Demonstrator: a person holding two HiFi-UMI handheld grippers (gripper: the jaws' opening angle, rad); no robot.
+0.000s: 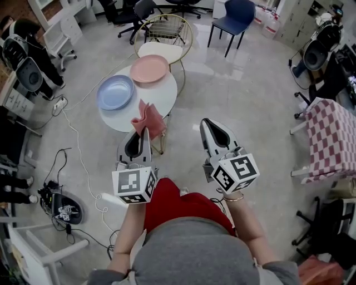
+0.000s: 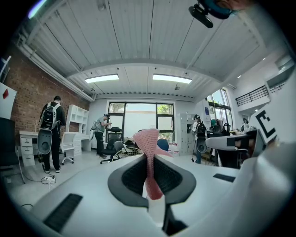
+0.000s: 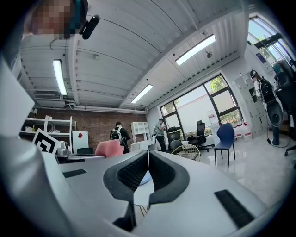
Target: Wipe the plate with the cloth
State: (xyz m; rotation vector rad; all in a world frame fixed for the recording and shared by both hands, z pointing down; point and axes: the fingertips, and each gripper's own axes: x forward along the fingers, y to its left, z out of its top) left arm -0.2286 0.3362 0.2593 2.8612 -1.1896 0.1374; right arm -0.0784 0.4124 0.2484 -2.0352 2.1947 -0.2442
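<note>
Left hand-held gripper [image 1: 146, 132] clenched on the pink cloth [image 1: 149, 118]; right hand-held gripper [image 1: 207, 124] pinched together on nothing. The cloth overlaps the near edge of the round white counter [image 1: 158, 92]. Farther on it: blue plate [image 1: 115, 92], then pink plate [image 1: 149, 69].

A round white desk [image 1: 162, 94] stands on the grey floor [image 1: 239, 94], with a gold wire chair [image 1: 165, 29] just behind it. Farther back are a blue chair [image 1: 236, 15] and a black office chair [image 1: 135, 15]. A red-checked table [image 1: 334, 136] stands at the right, and a white cable [image 1: 78, 153] trails left of the desk.
</note>
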